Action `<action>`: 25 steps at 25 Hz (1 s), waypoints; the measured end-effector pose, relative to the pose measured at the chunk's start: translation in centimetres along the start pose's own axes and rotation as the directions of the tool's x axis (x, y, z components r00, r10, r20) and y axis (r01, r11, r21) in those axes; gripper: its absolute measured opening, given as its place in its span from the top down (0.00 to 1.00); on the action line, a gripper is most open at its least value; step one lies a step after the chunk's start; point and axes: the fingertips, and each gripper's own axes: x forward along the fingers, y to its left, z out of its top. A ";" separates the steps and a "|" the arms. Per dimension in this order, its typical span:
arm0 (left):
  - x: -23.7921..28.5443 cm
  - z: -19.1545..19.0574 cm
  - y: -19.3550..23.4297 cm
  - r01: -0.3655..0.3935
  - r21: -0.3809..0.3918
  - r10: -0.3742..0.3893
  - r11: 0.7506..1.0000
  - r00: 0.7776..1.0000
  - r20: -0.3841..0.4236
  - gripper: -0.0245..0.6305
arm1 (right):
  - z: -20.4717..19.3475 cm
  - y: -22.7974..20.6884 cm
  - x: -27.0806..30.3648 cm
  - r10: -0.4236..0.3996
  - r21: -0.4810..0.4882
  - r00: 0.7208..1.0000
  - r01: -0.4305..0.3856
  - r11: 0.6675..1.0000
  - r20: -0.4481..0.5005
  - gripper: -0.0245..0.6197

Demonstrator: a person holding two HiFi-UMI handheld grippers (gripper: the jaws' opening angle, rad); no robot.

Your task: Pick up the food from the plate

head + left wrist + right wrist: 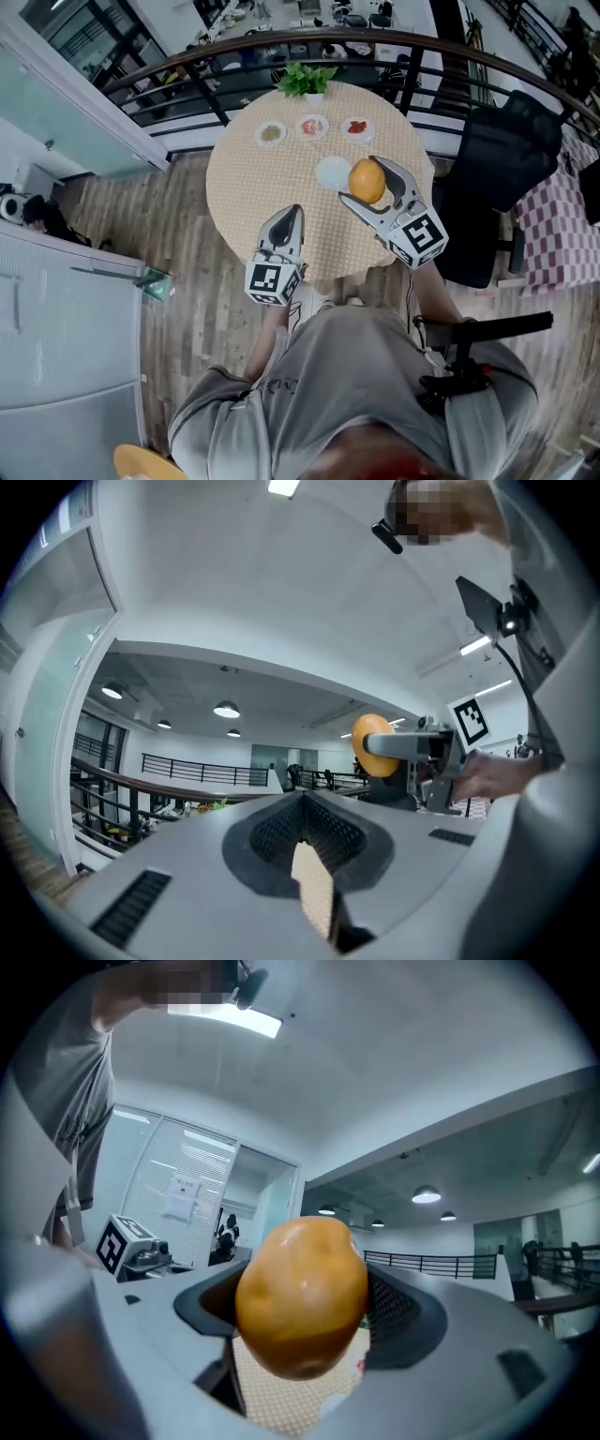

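Orange food (367, 180), clamped between the jaws of the right gripper (359, 178), held clear above the table's (244, 206) right half. Just beside it, a white plate (330, 173), visible only in the head view. Close-up in the right gripper view, side-on in the left gripper view. Left gripper (292, 214) over the table's near edge, jaws pressed together on nothing.

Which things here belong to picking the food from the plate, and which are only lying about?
Job in hand: the orange food, gripped in the right hand-held gripper; the white plate beside it.

Lying about: three small dishes, green plant, black chair, and the shut, unused left hand-held gripper.
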 end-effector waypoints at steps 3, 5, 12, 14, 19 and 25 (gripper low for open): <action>0.0 0.9 -0.1 0.011 0.014 -0.012 1.000 1.000 0.027 0.95 | -0.9 -0.2 0.1 -0.003 0.032 1.000 0.003 0.999 -0.012 0.38; -0.2 1.0 -0.1 0.011 0.020 -0.012 1.000 1.000 0.026 0.95 | -1.1 0.1 0.2 0.002 0.036 1.000 -0.001 0.999 -0.022 0.38; -1.2 2.0 0.4 -0.015 0.013 0.014 1.000 0.999 0.044 0.95 | -0.9 0.9 0.3 0.005 0.021 1.000 -0.005 1.000 -0.020 0.38; -1.4 2.1 0.6 -0.018 0.014 0.017 1.000 0.999 0.044 0.95 | -1.0 0.8 0.3 -0.005 0.021 1.000 0.005 1.000 -0.025 0.38; -2.0 2.3 0.7 -0.030 0.019 0.029 0.999 0.998 0.046 0.95 | -1.3 0.8 0.3 -0.023 0.031 0.999 0.024 0.999 -0.042 0.38; -2.8 1.9 1.2 -0.054 0.009 0.054 0.998 0.998 0.046 0.95 | -2.0 0.9 0.4 -0.037 0.073 0.998 0.041 0.996 -0.053 0.38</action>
